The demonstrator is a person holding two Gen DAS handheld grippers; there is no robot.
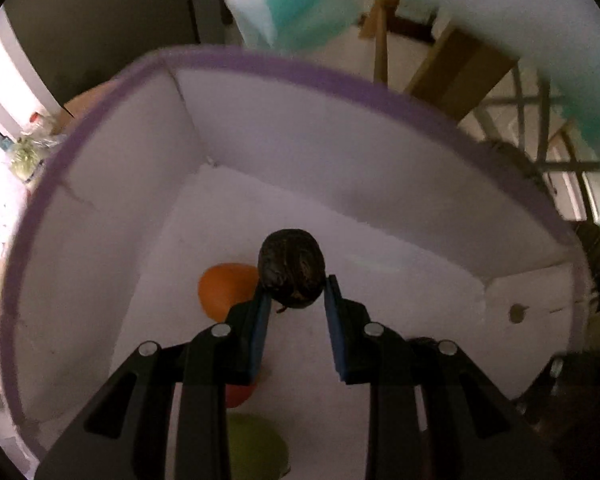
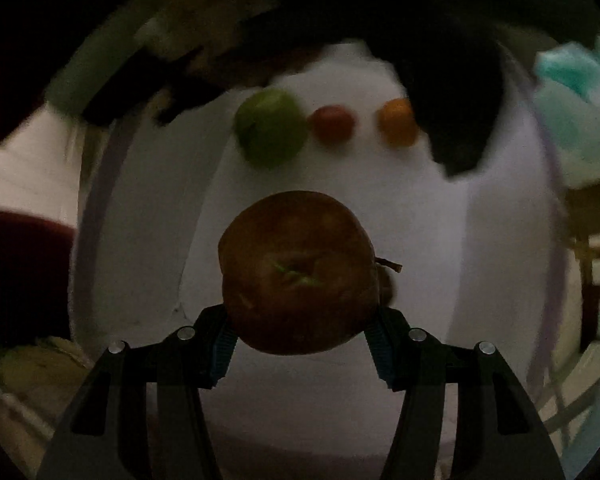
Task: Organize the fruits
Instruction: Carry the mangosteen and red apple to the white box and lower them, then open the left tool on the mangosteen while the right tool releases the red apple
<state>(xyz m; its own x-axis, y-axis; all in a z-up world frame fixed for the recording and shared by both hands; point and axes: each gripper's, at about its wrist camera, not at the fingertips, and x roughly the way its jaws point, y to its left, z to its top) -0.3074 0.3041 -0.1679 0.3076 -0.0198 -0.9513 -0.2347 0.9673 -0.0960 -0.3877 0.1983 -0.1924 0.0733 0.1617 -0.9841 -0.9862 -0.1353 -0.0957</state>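
Note:
My left gripper [image 1: 296, 290] is shut on a small dark wrinkled fruit [image 1: 293, 270], held above the floor of a white foam box with a purple rim [image 1: 284, 66]. Beneath it on the box floor lie an orange fruit [image 1: 224, 290], a red fruit [image 1: 238, 396] mostly hidden by the fingers, and a green fruit [image 1: 256, 448]. My right gripper [image 2: 300, 320] points down and is shut on a large red apple [image 2: 298, 270]. Below it the same box floor [image 2: 340, 208] holds a green fruit [image 2: 270, 134], a small red fruit [image 2: 332, 124] and an orange fruit [image 2: 396, 122] in a row.
A teal and white foam box [image 1: 300, 0] stands beyond the purple-rimmed one, seen blurred as teal foam [image 2: 572, 92] in the right wrist view. A dark blurred shape [image 2: 452, 112] crosses over the row of fruit. A small hole [image 1: 516, 314] marks the box's right wall.

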